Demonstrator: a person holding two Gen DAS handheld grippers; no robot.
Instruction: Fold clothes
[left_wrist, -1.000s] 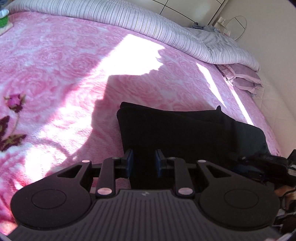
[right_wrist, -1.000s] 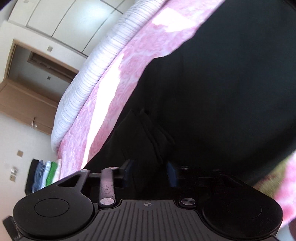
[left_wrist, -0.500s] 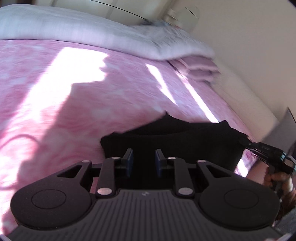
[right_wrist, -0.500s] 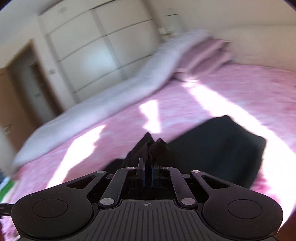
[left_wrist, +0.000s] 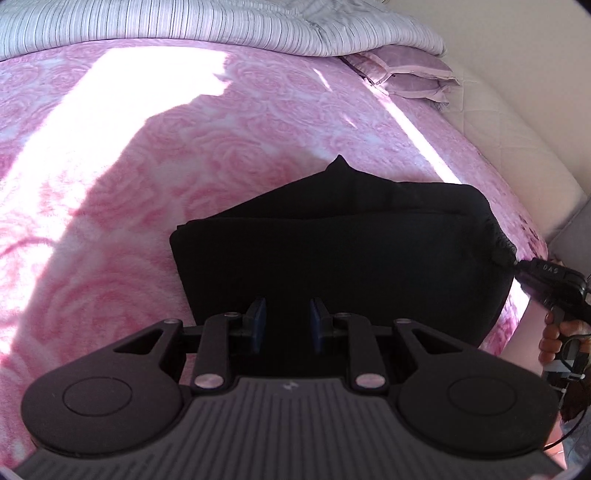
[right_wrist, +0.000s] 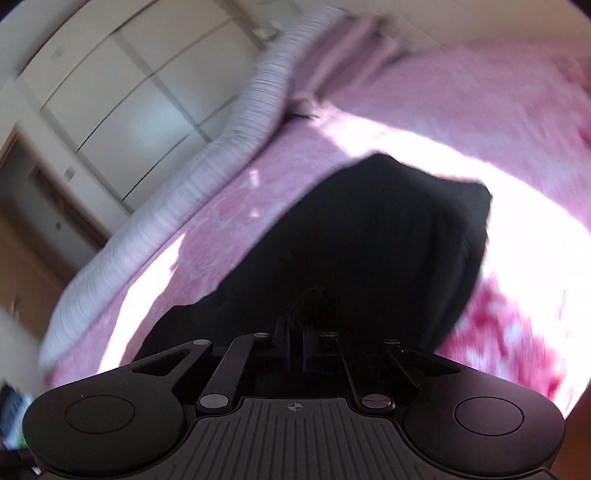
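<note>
Though blurred, the black garment (left_wrist: 332, 254) seemingly lies folded, layered.

Garment (left_wrist: 340, 258): solid black, no visible pattern. Blanket (left_wrist: 155, 155): pink with a paler rose motif; darker crimson blotches at 4 o'clock in the right wrist view. Duvet (left_wrist: 184, 22) at 12 o'clock: pale lilac-grey, fine dark stripes. Pillow (left_wrist: 410, 74) at 1 o'clock: plain mauve. Left gripper pads (left_wrist: 257, 325): blue.
</note>
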